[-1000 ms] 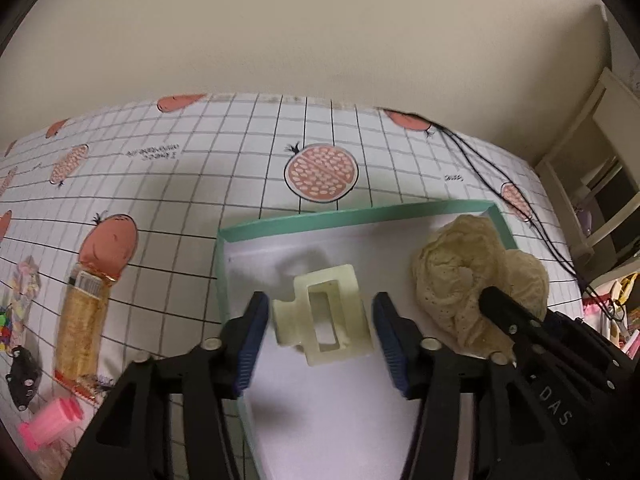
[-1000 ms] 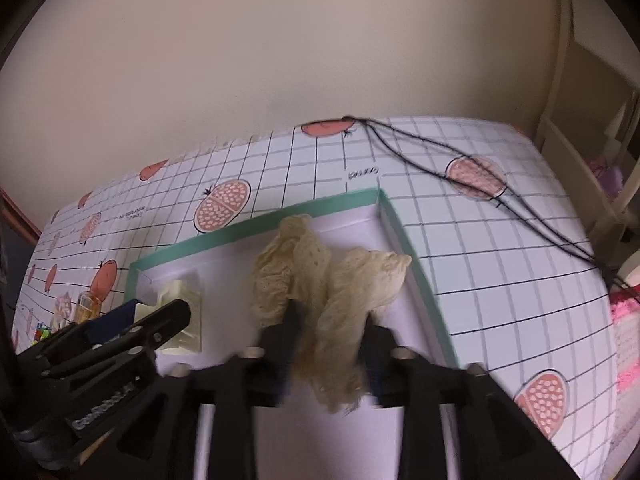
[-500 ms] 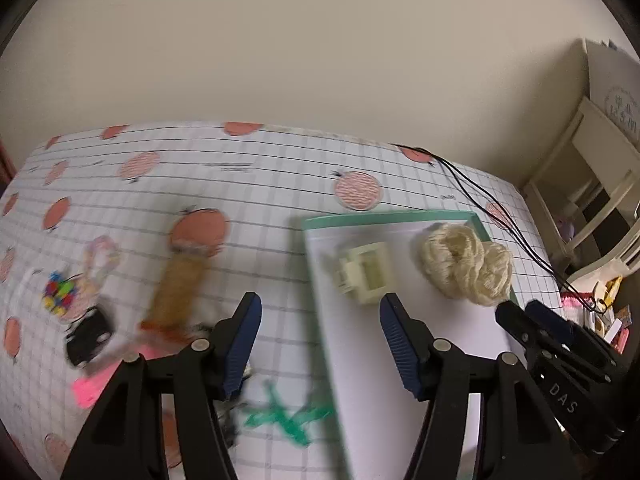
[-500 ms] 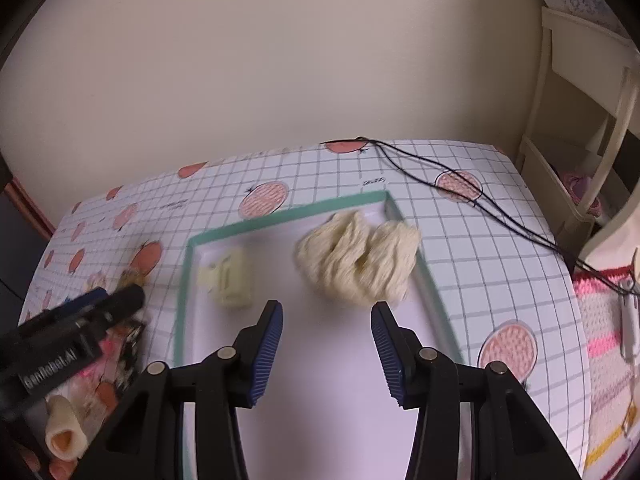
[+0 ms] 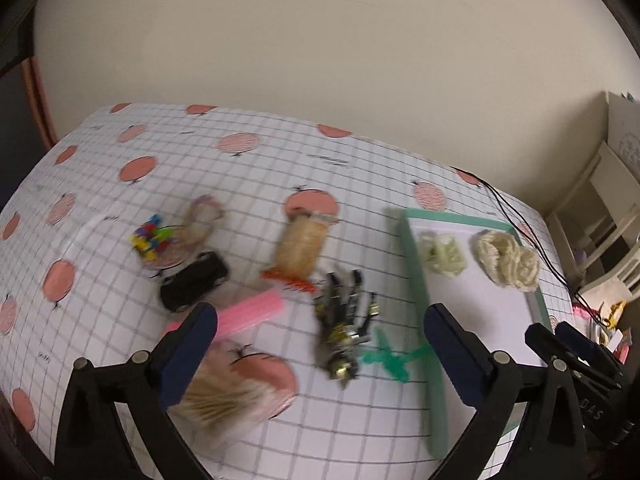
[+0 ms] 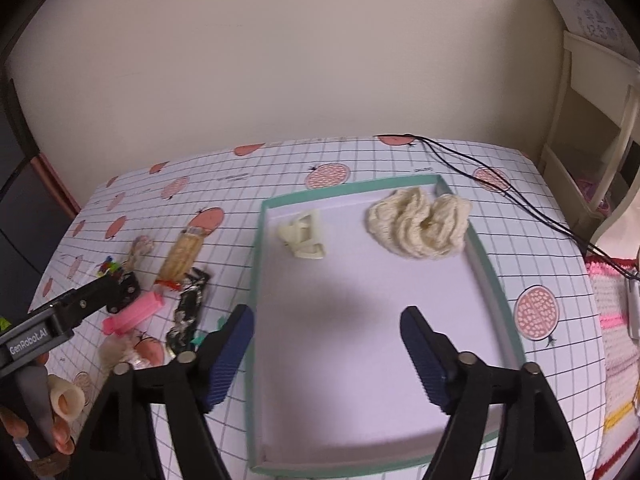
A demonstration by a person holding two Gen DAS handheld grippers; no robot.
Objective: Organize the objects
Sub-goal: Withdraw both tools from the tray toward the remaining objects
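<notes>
With both grippers spread and empty, the left gripper (image 5: pixel 320 344) should settle over the glittery dark hair clip (image 5: pixel 345 322) at 12 o'clock, squaring across it; the teal-rimmed white tray (image 6: pixel 494 280) lies under the right gripper (image 6: pixel 326 346).

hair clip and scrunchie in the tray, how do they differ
The hair clip is hard, smooth plastic with a boxy, angular shape; the scrunchie is soft, ruffled fabric bunched into folds. The scrunchie is clearly the bigger of the two. The clip sits toward the tray's far left corner, while the scrunchie lies at the far right, against the wall. Both are cream coloured, lie loose inside the tray, and neither gripper touches them.
</notes>
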